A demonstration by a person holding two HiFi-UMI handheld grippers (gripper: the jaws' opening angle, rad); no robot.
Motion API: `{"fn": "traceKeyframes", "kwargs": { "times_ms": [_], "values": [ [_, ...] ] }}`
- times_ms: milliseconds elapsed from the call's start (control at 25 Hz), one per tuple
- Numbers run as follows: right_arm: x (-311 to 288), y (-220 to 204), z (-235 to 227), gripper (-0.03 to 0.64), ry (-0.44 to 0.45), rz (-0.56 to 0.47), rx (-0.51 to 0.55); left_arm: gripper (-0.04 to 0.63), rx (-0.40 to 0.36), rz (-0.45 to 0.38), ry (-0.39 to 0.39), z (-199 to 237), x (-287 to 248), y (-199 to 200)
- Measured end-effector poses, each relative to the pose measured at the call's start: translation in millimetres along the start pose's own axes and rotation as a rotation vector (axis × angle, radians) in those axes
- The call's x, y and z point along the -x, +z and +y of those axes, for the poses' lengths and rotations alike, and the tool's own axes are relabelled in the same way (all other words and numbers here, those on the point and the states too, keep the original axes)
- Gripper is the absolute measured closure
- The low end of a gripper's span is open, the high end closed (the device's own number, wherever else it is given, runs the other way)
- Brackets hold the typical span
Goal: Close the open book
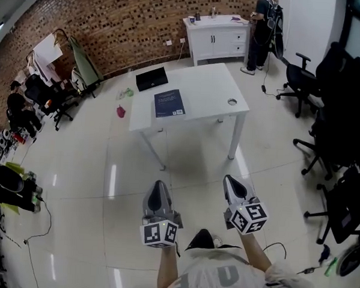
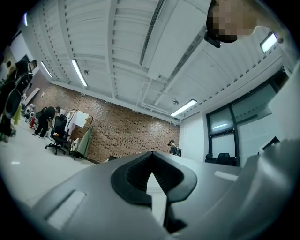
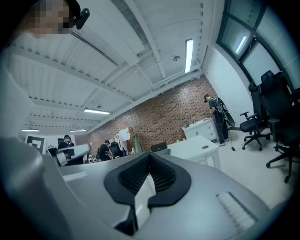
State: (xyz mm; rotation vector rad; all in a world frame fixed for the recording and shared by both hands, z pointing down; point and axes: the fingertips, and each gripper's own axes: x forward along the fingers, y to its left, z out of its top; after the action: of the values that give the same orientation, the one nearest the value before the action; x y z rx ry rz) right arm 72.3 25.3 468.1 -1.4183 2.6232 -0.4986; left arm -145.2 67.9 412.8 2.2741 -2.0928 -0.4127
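Observation:
A blue book [image 1: 169, 103] lies flat on the white table [image 1: 213, 88] across the room, and it looks closed, cover up. A black case [image 1: 152, 79] sits at the table's far left corner. Both grippers hang over the floor close to the person's body, well short of the table. The left gripper [image 1: 159, 187] is shut with nothing between its jaws, which meet in the left gripper view [image 2: 151, 159]. The right gripper [image 1: 234, 184] is shut and empty too [image 3: 150, 157]. The right gripper view shows the table [image 3: 197, 146] ahead at a distance.
Black office chairs [image 1: 344, 119] line the right side. A white cabinet [image 1: 217, 37] stands against the brick wall with a person [image 1: 261, 30] beside it. Chairs, bags and clutter [image 1: 32, 102] fill the left. Small items [image 1: 121, 111] and a cable [image 1: 37, 229] lie on the floor.

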Motion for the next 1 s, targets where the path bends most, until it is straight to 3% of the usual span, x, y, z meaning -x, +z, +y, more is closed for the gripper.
{"fn": "traceKeyframes", "kwargs": {
  "times_ms": [360,600,1000],
  "values": [
    [41.5,20.6,52.4,0.615,0.004,-0.057,0.050,0.581,-0.011,-0.036,-0.073,-33.5,41.7,33.5],
    [59.3,16.9,78.7,0.615,0.013,-0.074,0.003,0.581,-0.007,-0.023,-0.121,-40.5,67.9,35.9],
    [77.2,21.0,84.9,0.615,0.018,-0.100,0.019,0.581,-0.032,-0.029,-0.149,-59.0,76.1,38.8]
  ]
}}
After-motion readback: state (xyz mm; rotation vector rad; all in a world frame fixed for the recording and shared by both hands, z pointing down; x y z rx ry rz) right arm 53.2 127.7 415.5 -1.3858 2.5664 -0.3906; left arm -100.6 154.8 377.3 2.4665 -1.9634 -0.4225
